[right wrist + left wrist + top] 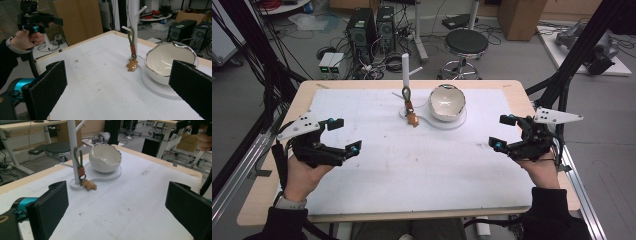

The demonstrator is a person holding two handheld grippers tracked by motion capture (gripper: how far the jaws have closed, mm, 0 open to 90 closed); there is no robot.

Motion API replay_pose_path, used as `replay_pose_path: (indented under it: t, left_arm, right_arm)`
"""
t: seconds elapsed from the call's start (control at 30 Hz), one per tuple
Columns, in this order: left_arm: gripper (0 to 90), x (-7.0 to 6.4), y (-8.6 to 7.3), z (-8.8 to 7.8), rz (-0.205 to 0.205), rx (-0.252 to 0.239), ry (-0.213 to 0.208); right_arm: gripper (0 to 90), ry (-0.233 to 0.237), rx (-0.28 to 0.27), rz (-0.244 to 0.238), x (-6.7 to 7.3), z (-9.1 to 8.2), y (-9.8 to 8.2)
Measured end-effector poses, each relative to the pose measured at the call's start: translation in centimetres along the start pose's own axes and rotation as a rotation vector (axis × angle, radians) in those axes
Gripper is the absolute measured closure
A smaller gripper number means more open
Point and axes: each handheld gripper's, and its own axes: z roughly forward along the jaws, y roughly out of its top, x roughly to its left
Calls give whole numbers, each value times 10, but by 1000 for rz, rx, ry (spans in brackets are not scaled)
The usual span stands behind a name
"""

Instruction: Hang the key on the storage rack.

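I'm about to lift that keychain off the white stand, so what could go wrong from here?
The keychain hangs by a green loop over a peg of the thin stand; pulling sideways rather than up may tip the stand. The eggshell bowl sits right beside it, so a wide-open left gripper might knock it. The small charm may slip from the pads.

A wooden table [271, 167] stands in the middle of a cluttered workroom, and a white mat [412, 165] covers nearly all of its top, leaving a bare wood border at the sides. Just beyond the table's far edge is a round black stool [466, 44] on a chrome base. Farther behind the table, to the left of the stool, two black computer towers [362, 27] stand side by side, with a pair of small white boxes [331, 64] on the floor near them. Loose cables [393, 61] lie tangled between the towers and the table. A cardboard box [522, 17] sits well behind the table's far right corner.
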Motion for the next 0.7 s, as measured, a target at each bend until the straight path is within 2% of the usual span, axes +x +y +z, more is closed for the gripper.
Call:
replay_pose_path:
  t: [0.17, 0.23, 0.3, 0.47, 0.7]
  left_arm:
    - [53, -4, 1, -5, 7, -12, -3]
    - [53, -5, 0, -8, 10, -14, 13]
    - [54, -3, -1, -11, -1, -20, 12]
    - [53, -1, -1, -18, 3, -27, 29]
    - [53, 2, -4, -16, -2, -17, 30]
  right_arm:
    - [8, -2, 6, -2, 0, 0, 0]
    - [8, -7, 7, -3, 0, 1, 0]
    - [8, -7, 10, -4, 0, 1, 0]
    - [8, -9, 13, -6, 0, 1, -1]
    - [8, -17, 12, 1, -2, 3, -3]
